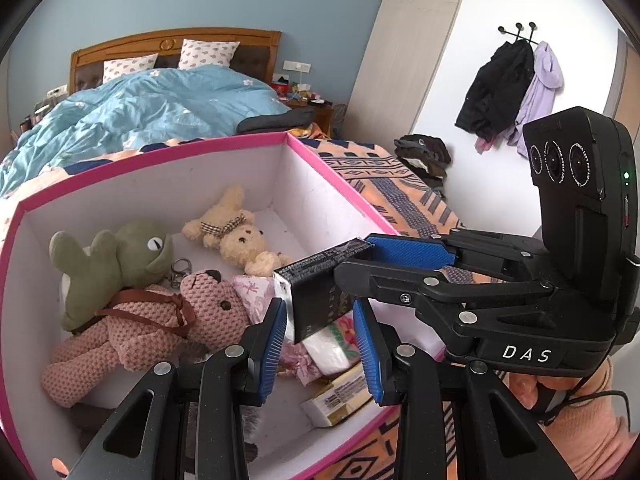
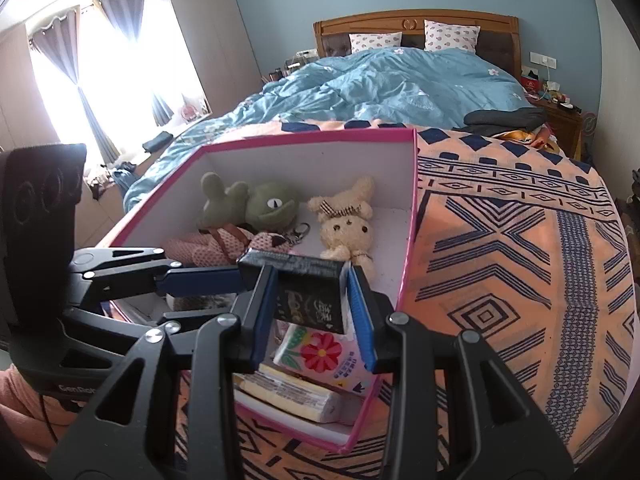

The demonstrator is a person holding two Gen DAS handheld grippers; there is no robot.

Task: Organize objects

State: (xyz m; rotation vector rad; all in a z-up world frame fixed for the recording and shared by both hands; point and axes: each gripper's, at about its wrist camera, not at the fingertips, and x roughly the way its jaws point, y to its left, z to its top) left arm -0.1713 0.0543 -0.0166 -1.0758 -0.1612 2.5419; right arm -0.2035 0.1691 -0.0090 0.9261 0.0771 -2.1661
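Both the left tongs [image 1: 320, 344] and right tongs [image 2: 312, 312] are clenched on a black box [image 2: 310, 300] held over the pink bin [image 2: 408, 264] on the bed; next, I judge, lower and release it inside

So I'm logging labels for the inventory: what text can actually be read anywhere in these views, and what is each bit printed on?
"DAS": white letters on the black body of the right gripper, seen from the left wrist.
"GenRob", cut off: on the black body of the left gripper, seen from the right wrist.
Black rectangular box held by both grippers: gold lettering, unreadable.
Floral tissue pack and yellow packet: print too small.
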